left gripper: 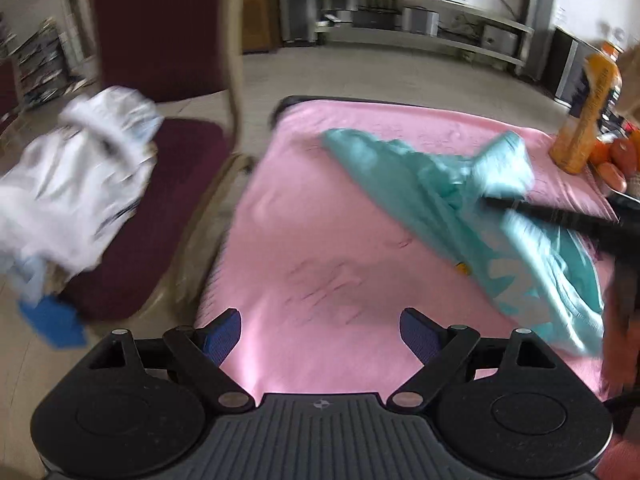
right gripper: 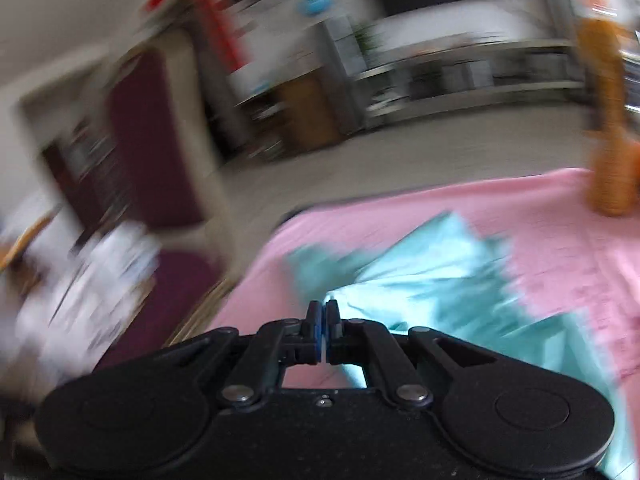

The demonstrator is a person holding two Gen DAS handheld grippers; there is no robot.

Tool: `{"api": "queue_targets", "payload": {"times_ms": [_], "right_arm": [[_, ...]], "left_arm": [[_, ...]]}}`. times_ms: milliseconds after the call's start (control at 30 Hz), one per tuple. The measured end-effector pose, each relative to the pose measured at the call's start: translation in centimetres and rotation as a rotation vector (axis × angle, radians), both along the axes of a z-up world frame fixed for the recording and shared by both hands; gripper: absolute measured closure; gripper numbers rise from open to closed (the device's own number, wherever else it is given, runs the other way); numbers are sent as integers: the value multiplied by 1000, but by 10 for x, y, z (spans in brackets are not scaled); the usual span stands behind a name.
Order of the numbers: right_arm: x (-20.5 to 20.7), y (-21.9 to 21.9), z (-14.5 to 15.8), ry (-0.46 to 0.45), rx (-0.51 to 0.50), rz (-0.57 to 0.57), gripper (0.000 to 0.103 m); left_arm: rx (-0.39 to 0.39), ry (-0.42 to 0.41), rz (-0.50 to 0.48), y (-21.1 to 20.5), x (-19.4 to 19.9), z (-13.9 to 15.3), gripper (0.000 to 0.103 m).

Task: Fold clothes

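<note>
A teal garment (left gripper: 460, 208) lies crumpled on the pink-covered table (left gripper: 320, 248), toward its right side. My left gripper (left gripper: 322, 330) is open and empty above the near part of the pink cloth. My right gripper (left gripper: 492, 200) reaches in from the right, its tip in the teal fabric. In the blurred right wrist view the right gripper (right gripper: 322, 310) is closed, the teal garment (right gripper: 440, 276) lies right against the fingers, and whether cloth is pinched cannot be made out.
A maroon chair (left gripper: 168, 184) stands left of the table with a pile of white clothes (left gripper: 72, 184) on its seat. An orange bottle (left gripper: 588, 116) and red-orange fruit (left gripper: 616, 160) stand at the table's far right corner. Shelving (left gripper: 420, 20) lines the far wall.
</note>
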State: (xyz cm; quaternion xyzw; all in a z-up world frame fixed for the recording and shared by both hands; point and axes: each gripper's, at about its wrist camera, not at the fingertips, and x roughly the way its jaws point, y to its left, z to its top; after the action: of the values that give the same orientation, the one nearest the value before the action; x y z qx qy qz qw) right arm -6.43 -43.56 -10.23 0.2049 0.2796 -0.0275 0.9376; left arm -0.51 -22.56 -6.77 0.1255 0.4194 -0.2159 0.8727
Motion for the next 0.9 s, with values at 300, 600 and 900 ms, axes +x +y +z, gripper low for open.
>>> {"api": "queue_targets", "payload": {"times_ms": [300,600,900], "right_arm": [[-47,71,-6,219,83,322,82],[-140,-42,10,131,326,-223,73],[-158,-104,-59,160,496,-482,73]], "left_arm": [[-26,98,88,73,-16,-16,18],[24,95,-68,33,-22,-41,36],[149,-4,-200,-10,-16,-64,45]]}}
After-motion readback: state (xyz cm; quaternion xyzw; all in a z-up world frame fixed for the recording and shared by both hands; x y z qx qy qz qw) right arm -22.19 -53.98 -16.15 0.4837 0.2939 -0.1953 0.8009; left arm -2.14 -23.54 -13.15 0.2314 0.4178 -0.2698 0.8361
